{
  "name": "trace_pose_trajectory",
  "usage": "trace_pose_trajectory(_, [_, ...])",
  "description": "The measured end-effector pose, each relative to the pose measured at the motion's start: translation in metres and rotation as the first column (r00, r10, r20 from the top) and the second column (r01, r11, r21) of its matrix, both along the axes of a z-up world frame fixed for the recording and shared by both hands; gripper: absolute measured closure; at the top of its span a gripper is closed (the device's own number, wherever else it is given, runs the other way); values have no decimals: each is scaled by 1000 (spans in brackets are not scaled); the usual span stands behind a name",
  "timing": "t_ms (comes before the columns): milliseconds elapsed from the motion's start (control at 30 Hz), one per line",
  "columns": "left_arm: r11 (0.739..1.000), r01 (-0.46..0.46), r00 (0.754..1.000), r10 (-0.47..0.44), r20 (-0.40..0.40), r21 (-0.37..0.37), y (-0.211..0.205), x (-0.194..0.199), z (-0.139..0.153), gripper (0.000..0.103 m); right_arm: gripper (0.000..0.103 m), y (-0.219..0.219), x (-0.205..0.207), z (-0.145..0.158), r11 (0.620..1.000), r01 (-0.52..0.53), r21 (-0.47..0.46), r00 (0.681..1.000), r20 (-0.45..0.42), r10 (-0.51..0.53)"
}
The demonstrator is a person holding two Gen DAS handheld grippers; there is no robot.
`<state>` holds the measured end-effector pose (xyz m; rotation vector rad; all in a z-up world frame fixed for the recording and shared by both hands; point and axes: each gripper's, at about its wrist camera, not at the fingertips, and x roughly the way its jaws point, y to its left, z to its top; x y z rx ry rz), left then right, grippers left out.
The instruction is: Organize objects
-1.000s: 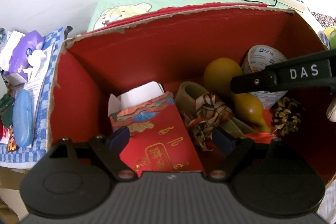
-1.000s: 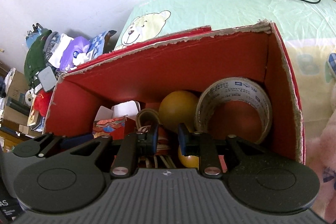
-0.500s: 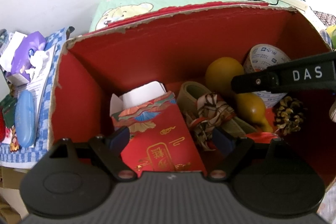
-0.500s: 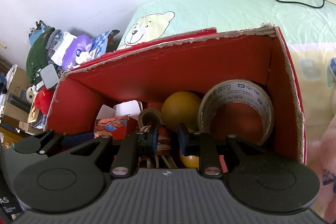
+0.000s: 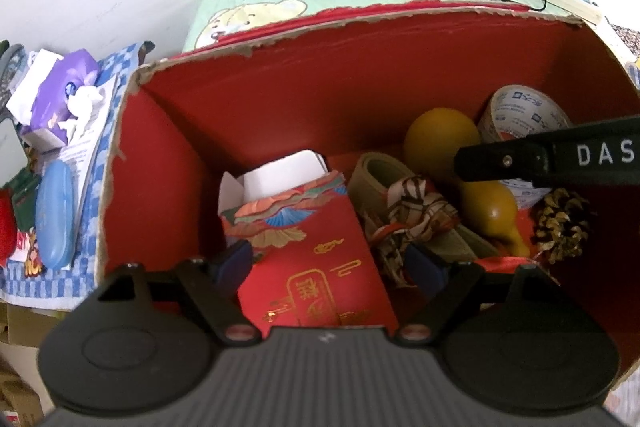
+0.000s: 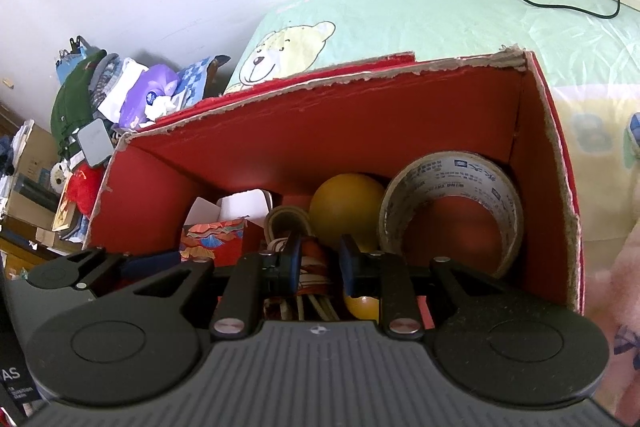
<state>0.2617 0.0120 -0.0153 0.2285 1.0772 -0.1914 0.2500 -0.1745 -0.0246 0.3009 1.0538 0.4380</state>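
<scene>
Both grippers hang over a red box [image 5: 168,163] on a bed, already holding a red packet [image 5: 316,267], tape roll [image 6: 452,187] and yellow gourd [image 5: 490,211]. The left gripper [image 5: 328,263], jaws apart, straddles the packet; the right gripper [image 6: 320,261], jaws narrowly apart, holds nothing visible. Likely mid-sorting: the next move calls for choosing one item.

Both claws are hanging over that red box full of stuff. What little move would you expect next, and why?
Probably the right gripper dips lower and shuts on the ribbon bundle. Its fingers sit partly closed on either side of the bundle, while the left gripper hangs wide open over the red packet, gripping nothing.
</scene>
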Motion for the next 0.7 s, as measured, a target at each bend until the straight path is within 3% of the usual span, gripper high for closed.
trace_pose_trajectory(200, [1000, 3, 1000, -3, -12, -7, 1, 1, -1, 16, 79, 2, -1, 1, 1000, 1, -23, 1000, 12, -1])
trace_pose_trajectory(433, [1000, 6, 1000, -7, -23, -30, 2, 2, -1, 15, 76, 11, -14, 15, 986, 33, -165, 994, 109, -15])
trace_pose_trajectory(700, [998, 12, 1000, -13, -25, -56, 4, 2, -1, 15, 74, 17, -34, 11, 961, 60, -268, 989, 144, -21])
